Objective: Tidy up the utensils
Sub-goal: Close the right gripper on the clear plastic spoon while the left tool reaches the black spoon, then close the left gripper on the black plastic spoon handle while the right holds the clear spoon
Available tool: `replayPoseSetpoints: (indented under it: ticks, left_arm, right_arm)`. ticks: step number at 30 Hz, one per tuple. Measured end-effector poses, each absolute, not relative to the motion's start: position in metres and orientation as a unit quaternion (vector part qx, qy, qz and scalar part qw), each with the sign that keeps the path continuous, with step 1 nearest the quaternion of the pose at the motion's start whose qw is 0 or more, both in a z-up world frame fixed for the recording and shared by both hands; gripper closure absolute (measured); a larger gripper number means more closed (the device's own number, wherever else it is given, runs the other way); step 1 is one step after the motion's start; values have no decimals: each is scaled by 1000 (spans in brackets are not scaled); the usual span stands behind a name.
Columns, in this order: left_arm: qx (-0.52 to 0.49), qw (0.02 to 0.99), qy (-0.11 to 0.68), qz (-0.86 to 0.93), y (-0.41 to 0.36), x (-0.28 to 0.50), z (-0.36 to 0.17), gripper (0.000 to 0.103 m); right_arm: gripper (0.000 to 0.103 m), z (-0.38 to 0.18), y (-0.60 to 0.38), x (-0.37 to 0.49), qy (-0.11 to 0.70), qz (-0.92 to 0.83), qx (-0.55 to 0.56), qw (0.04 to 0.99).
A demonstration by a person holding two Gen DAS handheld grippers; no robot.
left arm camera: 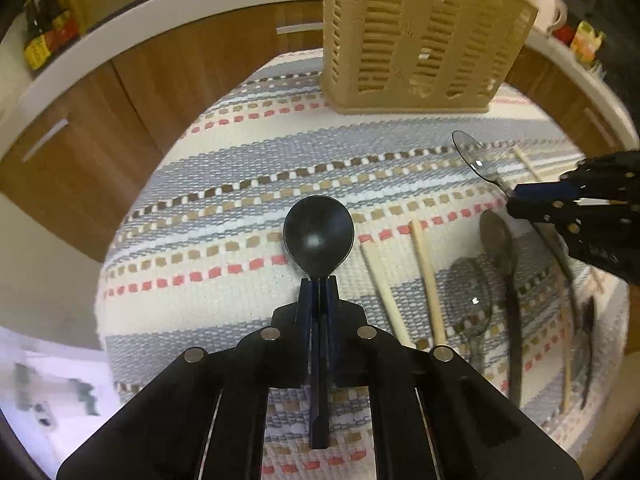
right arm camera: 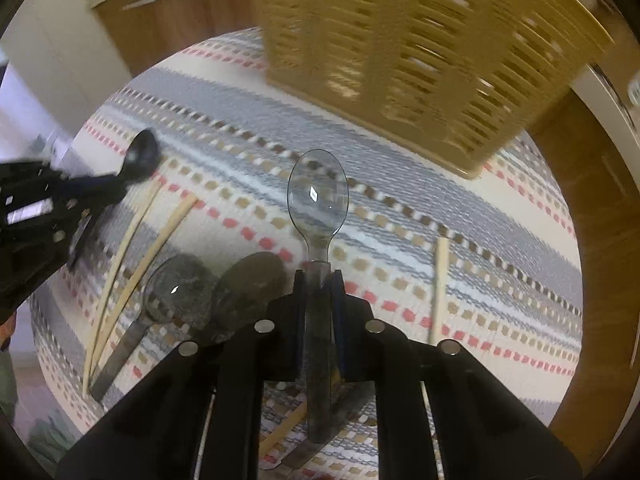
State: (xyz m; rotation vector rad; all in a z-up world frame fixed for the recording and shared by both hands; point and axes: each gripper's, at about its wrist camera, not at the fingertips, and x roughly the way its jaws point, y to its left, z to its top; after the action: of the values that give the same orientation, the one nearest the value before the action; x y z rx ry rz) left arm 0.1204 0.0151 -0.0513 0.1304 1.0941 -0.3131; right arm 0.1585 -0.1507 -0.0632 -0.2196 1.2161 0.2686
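My left gripper point(left arm camera: 319, 280) is shut on a black plastic spoon point(left arm camera: 319, 232), held above the striped cloth, bowl forward. My right gripper point(right arm camera: 319, 276) is shut on a clear plastic spoon point(right arm camera: 318, 192), bowl forward; it also shows in the left wrist view point(left arm camera: 474, 158). A tan slotted utensil basket point(left arm camera: 416, 36) stands upright at the far side of the cloth, ahead of both grippers; it fills the top of the right wrist view point(right arm camera: 424, 52). The left gripper with the black spoon point(right arm camera: 140, 156) appears at the left of the right wrist view.
On the striped woven cloth point(left arm camera: 224, 184) lie wooden chopsticks point(left arm camera: 428, 280), another clear spoon point(left arm camera: 470, 304) and a dark spoon point(left arm camera: 500, 252). One chopstick point(right arm camera: 439, 288) lies alone to the right. Wooden cabinets point(left arm camera: 92, 136) and a white counter edge ring the table.
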Motion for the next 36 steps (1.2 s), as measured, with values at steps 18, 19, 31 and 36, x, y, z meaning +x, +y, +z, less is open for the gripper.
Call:
replayPoseSetpoints:
  ticks: [18,19,31,36]
  left_arm:
    - [-39,823,537,-180,40,157,-43,59]
    - [-40,816,547,-181,39,163,-44,59]
    - [-6,804,571,-166,15,192,-47,58]
    - [8,807,569,-159,13,190,-49,58]
  right_arm:
    - [47,-56,-178,187,578,73,-21,813]
    - [47,-55,-178,191,577,74,-18,813]
    - [56,-74,-168,235,594,75,-12,801]
    - [59,-87,-161,248,599,68,-23,797]
